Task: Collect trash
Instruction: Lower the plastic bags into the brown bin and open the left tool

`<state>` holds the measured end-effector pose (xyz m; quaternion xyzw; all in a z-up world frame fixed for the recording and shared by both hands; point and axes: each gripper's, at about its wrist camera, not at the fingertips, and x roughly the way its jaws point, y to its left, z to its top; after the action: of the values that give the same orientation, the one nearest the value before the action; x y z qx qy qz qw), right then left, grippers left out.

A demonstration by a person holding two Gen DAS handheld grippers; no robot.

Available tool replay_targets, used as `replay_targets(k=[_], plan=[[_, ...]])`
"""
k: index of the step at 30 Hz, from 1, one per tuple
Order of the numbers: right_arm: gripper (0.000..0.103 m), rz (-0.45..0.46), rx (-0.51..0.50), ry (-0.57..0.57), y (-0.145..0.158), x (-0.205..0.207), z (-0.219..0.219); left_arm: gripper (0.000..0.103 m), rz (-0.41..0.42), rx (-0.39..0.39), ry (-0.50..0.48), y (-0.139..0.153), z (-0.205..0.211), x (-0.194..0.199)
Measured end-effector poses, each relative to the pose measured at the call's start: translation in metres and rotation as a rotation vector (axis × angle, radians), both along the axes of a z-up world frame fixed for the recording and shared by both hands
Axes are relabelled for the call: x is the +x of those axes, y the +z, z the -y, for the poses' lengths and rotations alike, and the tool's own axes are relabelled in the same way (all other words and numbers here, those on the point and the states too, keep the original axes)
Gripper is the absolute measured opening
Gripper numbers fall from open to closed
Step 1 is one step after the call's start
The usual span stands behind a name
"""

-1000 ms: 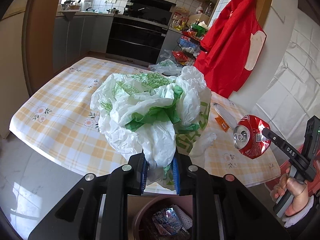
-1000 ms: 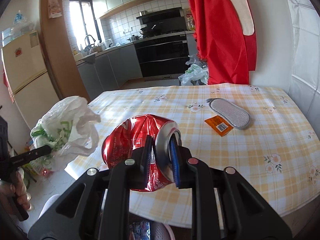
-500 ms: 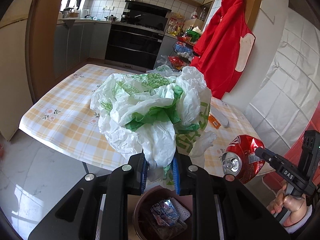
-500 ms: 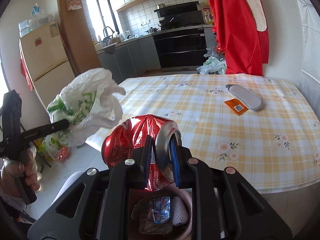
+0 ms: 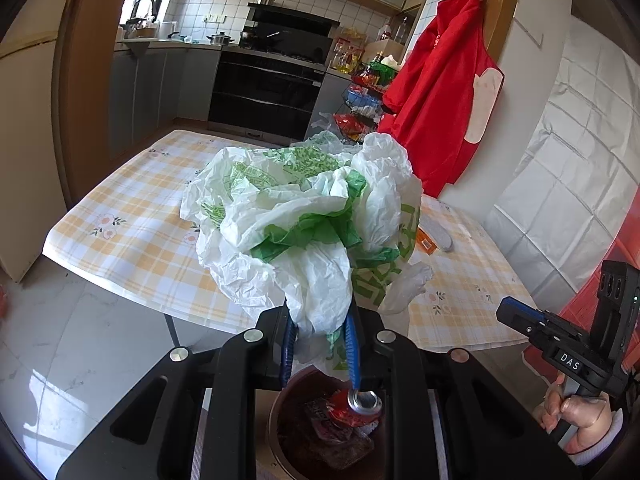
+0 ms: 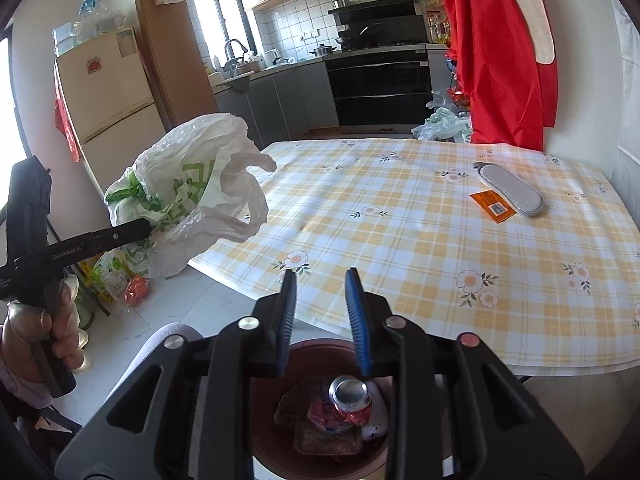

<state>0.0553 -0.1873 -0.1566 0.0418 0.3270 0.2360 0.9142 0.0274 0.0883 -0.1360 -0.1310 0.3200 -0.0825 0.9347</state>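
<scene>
My left gripper [image 5: 320, 320] is shut on a crumpled white and green plastic bag [image 5: 312, 224], held up above the brown trash bin [image 5: 280, 428]. In the right wrist view the same bag [image 6: 192, 196] hangs at the left from the left gripper [image 6: 148, 226]. My right gripper [image 6: 321, 276] hovers over the bin [image 6: 264, 436]; its jaws are opening and nothing is between them. The crushed red can [image 6: 350, 400] lies in the bin on other wrappers, seen too in the left wrist view [image 5: 358, 406]. The right gripper [image 5: 506, 312] shows at the right edge there.
A table with a yellow checked cloth [image 6: 420, 240] stands just beyond the bin. On it lie a grey oval pad [image 6: 510, 192] and an orange packet [image 6: 492, 208]. A red garment [image 6: 504, 40] hangs by the wall. Bags of goods [image 6: 116, 276] sit on the floor at left.
The right gripper's jaws have parted and the red can has dropped from them into the bin. The left gripper still holds the bag.
</scene>
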Motion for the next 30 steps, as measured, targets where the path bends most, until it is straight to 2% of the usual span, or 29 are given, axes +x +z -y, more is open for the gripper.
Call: replay_targets(k=[2, 6, 8, 12, 18, 24, 30], plan=[[0.060, 0.013, -0.015, -0.032, 0.002, 0.001, 0.004, 0.020, -0.006, 0.002, -0.009, -0.001, 0.003, 0.001], [0.078, 0.028, -0.027, -0.101, 0.007, 0.003, 0.015, 0.020, -0.025, 0.005, -0.041, -0.008, 0.011, 0.001], [0.091, 0.048, -0.039, -0.146, 0.009, 0.003, 0.023, 0.020, -0.040, 0.003, -0.061, -0.011, 0.016, 0.001], [0.096, 0.069, -0.047, -0.208, 0.015, 0.006, 0.039, 0.020, -0.065, 0.009, -0.109, -0.018, 0.029, 0.000], [0.096, 0.089, -0.030, -0.267, 0.022, 0.005, 0.059, 0.021, -0.111, 0.014, -0.206, -0.026, 0.050, -0.004], [0.097, 0.086, -0.022, -0.297, 0.023, 0.005, 0.068, 0.022, -0.184, 0.035, -0.325, -0.040, 0.074, -0.006], [0.097, 0.078, -0.014, -0.308, 0.021, 0.006, 0.072, 0.025, -0.223, 0.053, -0.410, -0.051, 0.092, -0.008]])
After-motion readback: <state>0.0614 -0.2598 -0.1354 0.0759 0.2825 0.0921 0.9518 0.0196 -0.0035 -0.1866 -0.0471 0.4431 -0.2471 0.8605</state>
